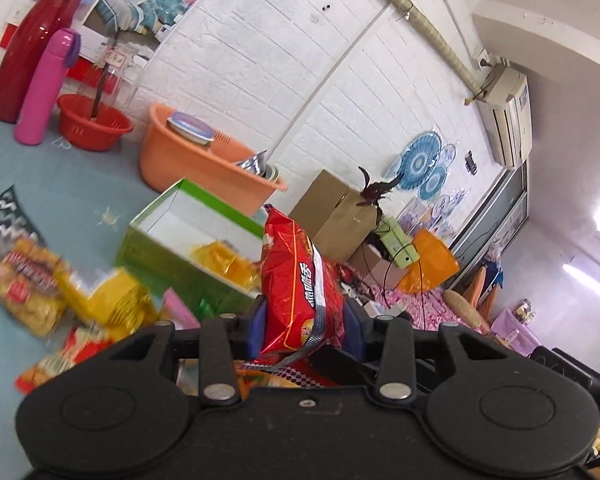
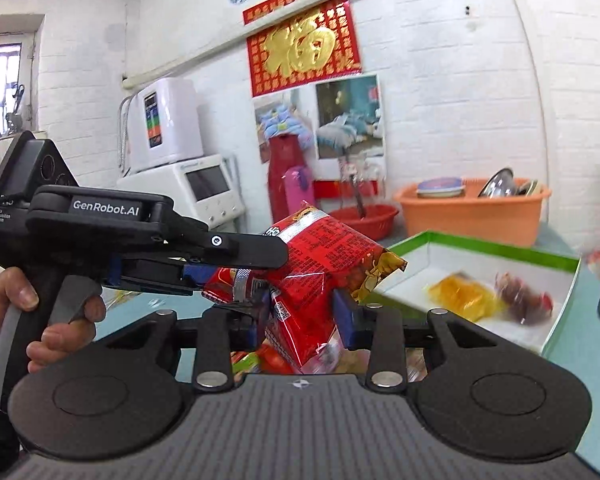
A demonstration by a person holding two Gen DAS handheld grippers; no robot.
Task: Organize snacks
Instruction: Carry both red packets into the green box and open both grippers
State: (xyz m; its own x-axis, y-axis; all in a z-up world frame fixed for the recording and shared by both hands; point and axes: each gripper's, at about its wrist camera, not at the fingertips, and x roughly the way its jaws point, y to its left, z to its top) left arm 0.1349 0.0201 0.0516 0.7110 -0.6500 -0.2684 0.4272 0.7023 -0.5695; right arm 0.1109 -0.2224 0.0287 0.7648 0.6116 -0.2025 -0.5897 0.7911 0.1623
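Observation:
A red snack bag (image 1: pixel 294 280) stands between the blue pads of my left gripper (image 1: pixel 304 328), which is shut on it above the table. In the right wrist view the same red bag (image 2: pixel 320 272) is also clamped by my right gripper (image 2: pixel 300 320), and the left gripper (image 2: pixel 204 260) grips its left end. A green-rimmed white box (image 1: pixel 188 216) lies beyond, holding a yellow packet (image 1: pixel 224 260); it shows in the right view (image 2: pixel 500 256) with a yellow packet (image 2: pixel 460 292) and a reddish one (image 2: pixel 520 296).
Several loose snack packets (image 1: pixel 60 292) lie on the blue tablecloth at left. An orange basin (image 1: pixel 196 160), a red basket (image 1: pixel 92 124), a pink bottle (image 1: pixel 46 88) and a red jug (image 1: pixel 32 48) stand at the back. A cardboard box (image 1: pixel 332 212) sits right.

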